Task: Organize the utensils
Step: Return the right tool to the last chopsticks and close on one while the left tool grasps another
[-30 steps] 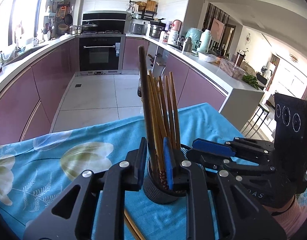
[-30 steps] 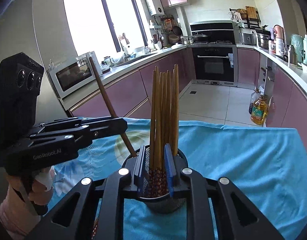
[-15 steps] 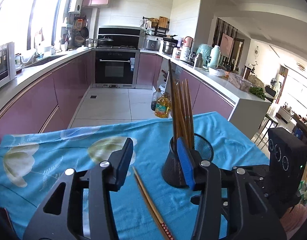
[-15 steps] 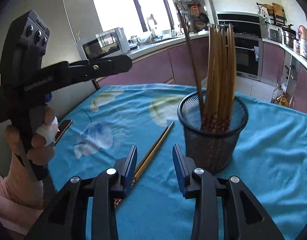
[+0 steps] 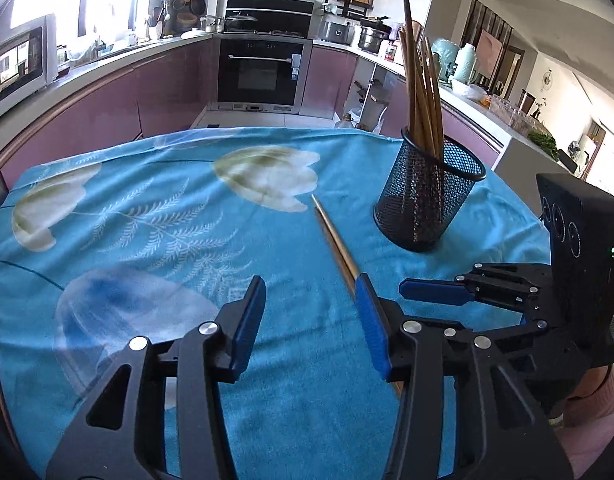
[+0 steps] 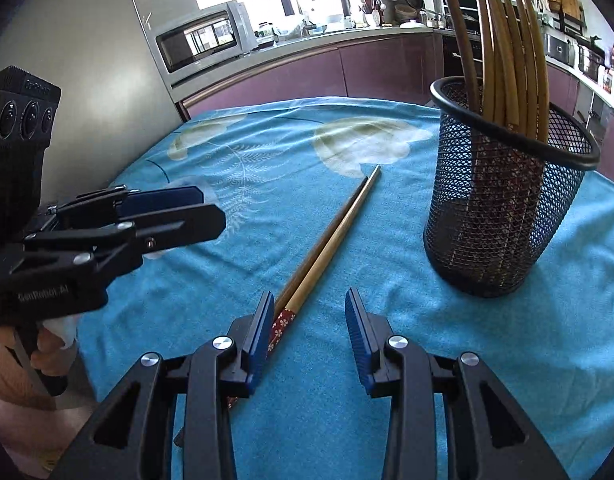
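Observation:
A black mesh holder stands upright on the blue flowered cloth with several wooden chopsticks in it. Two loose chopsticks lie side by side on the cloth, left of the holder. My left gripper is open and empty; its right pad covers the pair's near part. My right gripper is open and empty too, low over the pair's red patterned ends, with its left pad beside them.
The cloth-covered table ends just past the holder, with purple kitchen cabinets and an oven beyond it. A microwave sits on the left counter. A hand grips each tool at the frame edges.
Both grippers were shut around chopsticks standing in the holder; they have opened, pulled back and sunk toward the cloth. The holder now stands to the right, and the loose pair lies in front.

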